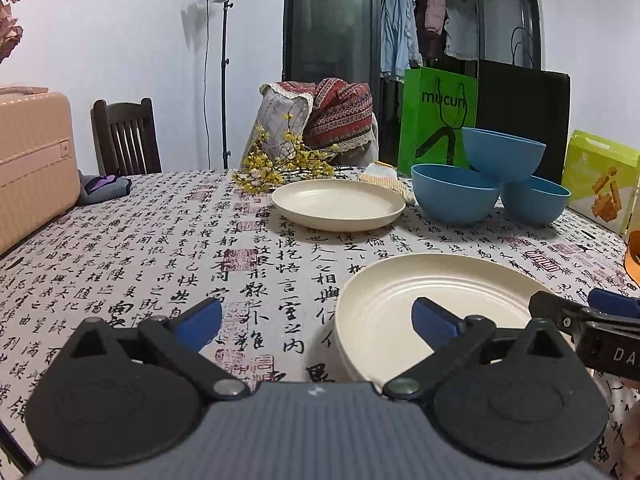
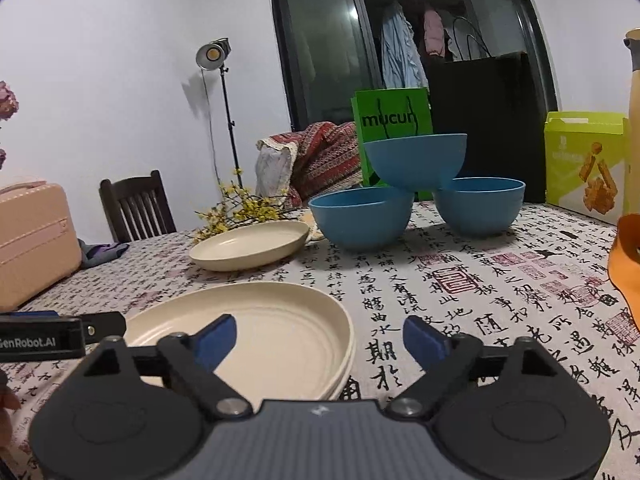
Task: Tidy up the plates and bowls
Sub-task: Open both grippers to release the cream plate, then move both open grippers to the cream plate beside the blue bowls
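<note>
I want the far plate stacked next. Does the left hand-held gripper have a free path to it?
Probably yes. The left hand-held gripper is open and empty, and only bare tablecloth lies between it and the far plate. The blue bowls sit off to the right.

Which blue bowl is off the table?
The top bowl: it rests on the rims of the left bowl and right bowl, which both stand on the tablecloth.

Hovering side by side and angling slightly downward, left gripper [image 1: 316,322] spreading its blue-padded fingers [image 1: 199,322] wide with nothing clamped between them, right gripper [image 2: 320,338] likewise gaping, fingers [image 2: 218,340] gripping nothing, each gripper's tip poking into the other's view.
</note>
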{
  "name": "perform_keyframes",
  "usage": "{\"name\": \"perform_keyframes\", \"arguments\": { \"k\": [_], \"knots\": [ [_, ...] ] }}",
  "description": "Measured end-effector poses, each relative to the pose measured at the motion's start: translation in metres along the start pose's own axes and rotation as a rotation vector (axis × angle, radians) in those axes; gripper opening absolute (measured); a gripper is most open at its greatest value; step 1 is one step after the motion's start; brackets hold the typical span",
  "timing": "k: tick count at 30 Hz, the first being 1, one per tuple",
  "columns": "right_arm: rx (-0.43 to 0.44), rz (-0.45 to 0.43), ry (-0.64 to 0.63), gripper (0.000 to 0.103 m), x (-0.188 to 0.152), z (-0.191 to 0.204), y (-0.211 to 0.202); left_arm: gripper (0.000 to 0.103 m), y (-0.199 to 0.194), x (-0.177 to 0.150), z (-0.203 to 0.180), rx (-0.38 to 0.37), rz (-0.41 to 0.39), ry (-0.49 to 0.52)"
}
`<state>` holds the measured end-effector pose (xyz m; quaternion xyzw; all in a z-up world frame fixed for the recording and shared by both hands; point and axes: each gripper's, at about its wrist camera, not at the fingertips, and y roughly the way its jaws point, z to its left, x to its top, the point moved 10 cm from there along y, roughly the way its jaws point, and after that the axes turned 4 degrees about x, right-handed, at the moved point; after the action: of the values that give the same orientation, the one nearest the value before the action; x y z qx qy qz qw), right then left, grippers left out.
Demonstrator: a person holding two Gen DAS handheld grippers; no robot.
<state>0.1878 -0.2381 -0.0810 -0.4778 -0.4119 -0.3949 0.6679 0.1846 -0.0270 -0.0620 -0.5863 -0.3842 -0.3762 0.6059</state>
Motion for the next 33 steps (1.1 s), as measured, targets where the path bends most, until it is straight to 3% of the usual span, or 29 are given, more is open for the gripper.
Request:
{"name": "perform_keyframes", "arguments": {
  "k": [7,24,33],
  "knots": [
    [0.007,-0.007,-0.004,0.103,0.001,0.002,-0.002,0.103,-0.005,0.004,0.010,-0.017,-0.008,-0.022],
    [-0.033,0.030,0.029,0.103,0.001,-0.005,0.005,0.103,-0.005,0.021,0.035,-0.027,-0.005,0.004],
    [0.022,0.042,0.081,0.103,0.034,0.006,0.016,0.103,-0.002,0.050,0.047,-0.022,-0.036,0.010]
  ]
}}
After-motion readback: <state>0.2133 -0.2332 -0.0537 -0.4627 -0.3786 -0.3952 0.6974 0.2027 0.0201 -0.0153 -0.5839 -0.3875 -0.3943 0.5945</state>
